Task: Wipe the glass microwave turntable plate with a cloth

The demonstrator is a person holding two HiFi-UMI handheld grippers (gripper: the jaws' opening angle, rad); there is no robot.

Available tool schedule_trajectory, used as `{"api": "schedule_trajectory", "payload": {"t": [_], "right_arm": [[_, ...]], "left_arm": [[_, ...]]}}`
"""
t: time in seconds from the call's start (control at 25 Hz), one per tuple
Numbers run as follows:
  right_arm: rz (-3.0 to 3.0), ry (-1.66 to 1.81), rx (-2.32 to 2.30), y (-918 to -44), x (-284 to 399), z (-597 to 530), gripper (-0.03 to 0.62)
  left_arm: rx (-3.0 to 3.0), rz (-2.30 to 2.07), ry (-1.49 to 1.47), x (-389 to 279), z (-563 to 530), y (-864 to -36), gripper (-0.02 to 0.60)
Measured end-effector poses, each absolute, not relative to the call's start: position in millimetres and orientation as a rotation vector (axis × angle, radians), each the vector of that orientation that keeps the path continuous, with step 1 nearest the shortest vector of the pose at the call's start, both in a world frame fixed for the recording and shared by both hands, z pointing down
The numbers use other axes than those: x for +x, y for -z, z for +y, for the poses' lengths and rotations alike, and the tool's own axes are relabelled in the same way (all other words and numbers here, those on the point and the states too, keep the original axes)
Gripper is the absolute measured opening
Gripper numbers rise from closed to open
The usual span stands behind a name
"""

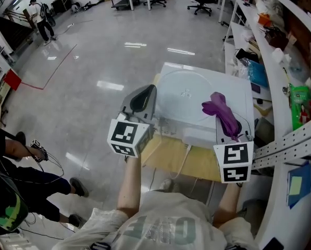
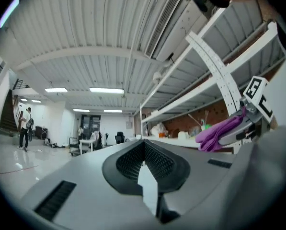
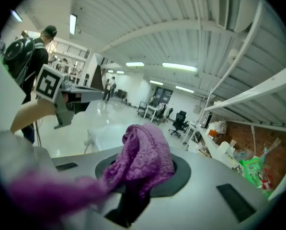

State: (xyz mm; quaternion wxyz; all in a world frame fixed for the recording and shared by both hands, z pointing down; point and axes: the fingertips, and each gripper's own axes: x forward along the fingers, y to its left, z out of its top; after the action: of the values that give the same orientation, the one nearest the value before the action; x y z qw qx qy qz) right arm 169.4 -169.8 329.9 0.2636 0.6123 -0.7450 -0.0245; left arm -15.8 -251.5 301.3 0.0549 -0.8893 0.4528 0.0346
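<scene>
The round glass turntable plate (image 1: 184,87) lies flat on top of a white microwave (image 1: 238,95). My left gripper (image 1: 142,99) hovers over the microwave's near left edge, jaws shut with nothing between them; its dark pads (image 2: 143,159) meet in the left gripper view. My right gripper (image 1: 224,120) is shut on a purple cloth (image 1: 220,111), held above the plate's right side. The cloth (image 3: 145,159) bulges out of the jaws in the right gripper view, and the left gripper (image 3: 78,96) shows there at the left. The cloth (image 2: 222,130) also shows in the left gripper view.
The microwave stands on a wooden table (image 1: 168,155) with a white cable (image 1: 185,158) hanging over its front. White shelves (image 1: 280,77) with clutter and a green bag (image 1: 300,105) run along the right. A seated person (image 1: 20,186) is at the left; open floor lies beyond.
</scene>
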Motion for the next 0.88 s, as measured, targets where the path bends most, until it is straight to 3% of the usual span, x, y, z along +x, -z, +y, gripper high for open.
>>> {"api": "schedule_trajectory", "payload": {"t": [0.12, 0.2, 0.44, 0.88], "right_arm": [[-2.209, 0.161, 1.893, -287.9, 168.0, -141.7, 0.057], [-2.319, 0.203, 1.984, -281.4, 164.3, -123.0, 0.058], [-2.356, 0.178, 1.996, -312.7, 159.5, -96.8, 0.058], [-2.173, 0.087, 1.97, -381.4, 180.3, -42.0, 0.058]], "left_arm": [[-2.599, 1.327, -0.534, -15.4, -194.1, -244.9, 0.002], [-2.602, 1.287, -0.644, -9.8, -166.2, -242.5, 0.002], [-2.609, 1.339, -0.419, 6.5, -155.3, -265.8, 0.002], [-2.553, 1.472, -0.206, -29.8, -99.6, -309.0, 0.003]]}}
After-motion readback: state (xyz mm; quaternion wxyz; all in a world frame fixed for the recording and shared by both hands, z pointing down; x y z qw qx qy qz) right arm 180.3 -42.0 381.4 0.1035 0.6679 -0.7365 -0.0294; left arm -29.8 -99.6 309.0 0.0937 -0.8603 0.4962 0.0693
